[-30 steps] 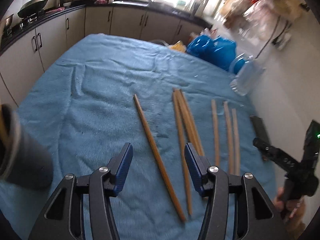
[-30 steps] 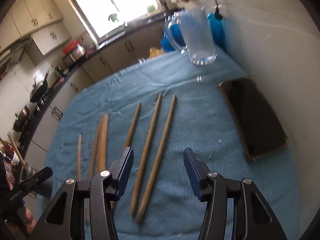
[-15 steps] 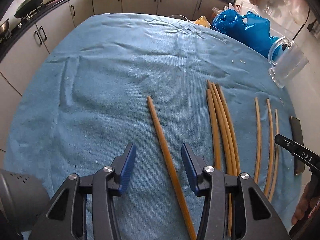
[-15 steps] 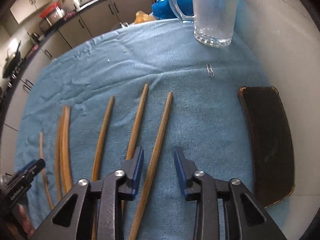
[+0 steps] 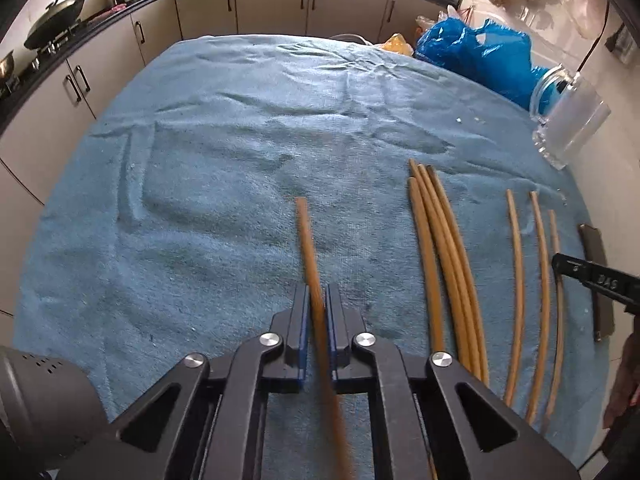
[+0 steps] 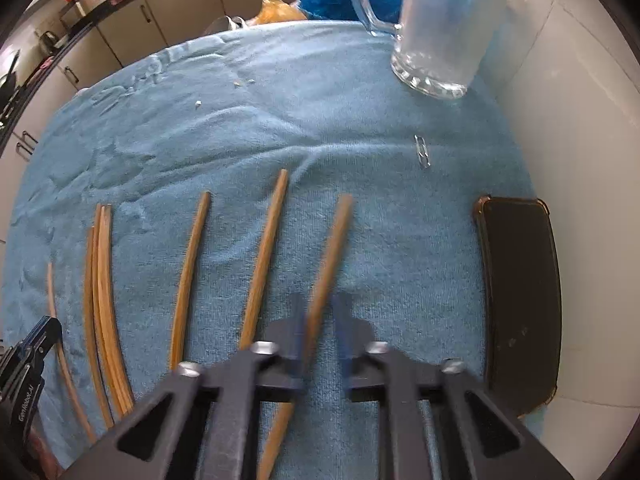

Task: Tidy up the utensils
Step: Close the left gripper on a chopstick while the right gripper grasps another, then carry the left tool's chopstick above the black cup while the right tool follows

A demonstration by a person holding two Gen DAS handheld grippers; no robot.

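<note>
The glass mug (image 6: 436, 28) at the table's far right corner holds nothing. My left gripper (image 5: 317, 320) has just clamped the lone chopstick (image 5: 306, 236); my right gripper (image 6: 320, 332) has just clamped the rightmost stick (image 6: 334, 240). The other chopsticks (image 5: 444, 252) lie on the blue towel (image 5: 240, 152), kitchen cabinets (image 5: 272, 8) behind.

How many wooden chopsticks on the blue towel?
8. One thin brown wooden chopstick in the left tool; a bunch of four right of it; three spread further right, the rightmost chopstick in the right tool. The bunch overlaps, so another may hide there.
</note>
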